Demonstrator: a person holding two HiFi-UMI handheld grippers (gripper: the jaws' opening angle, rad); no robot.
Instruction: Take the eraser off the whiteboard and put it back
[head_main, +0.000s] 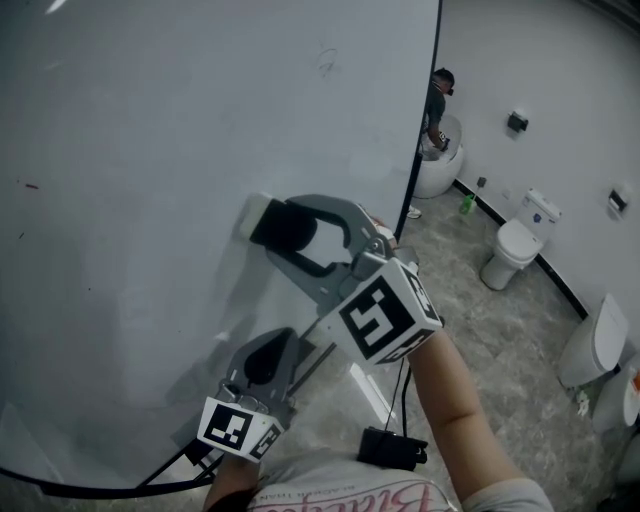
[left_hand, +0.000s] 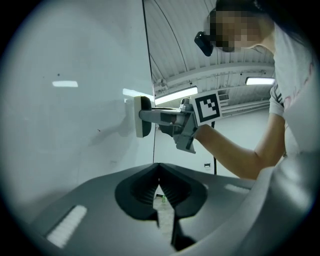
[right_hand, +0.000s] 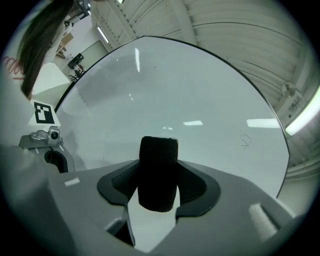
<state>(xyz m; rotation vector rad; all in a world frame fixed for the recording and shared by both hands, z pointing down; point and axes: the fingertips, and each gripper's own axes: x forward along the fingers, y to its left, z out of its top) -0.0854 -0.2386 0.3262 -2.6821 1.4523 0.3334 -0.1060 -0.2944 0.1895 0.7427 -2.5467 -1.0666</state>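
A large whiteboard stands upright in front of me. The eraser, a black block with a white felt face, lies flat against the board, felt side on the surface. My right gripper reaches level to it, shut on the eraser's black body, which fills the gap between the pads. From the left gripper view the eraser shows side on, pressed to the board. My left gripper hangs lower and nearer to me, shut with its tips together and nothing in them.
The whiteboard's black right edge ends beside a tiled floor with white toilets along the wall. A person bends over a basin far back. A green bottle and a black box lie on the floor.
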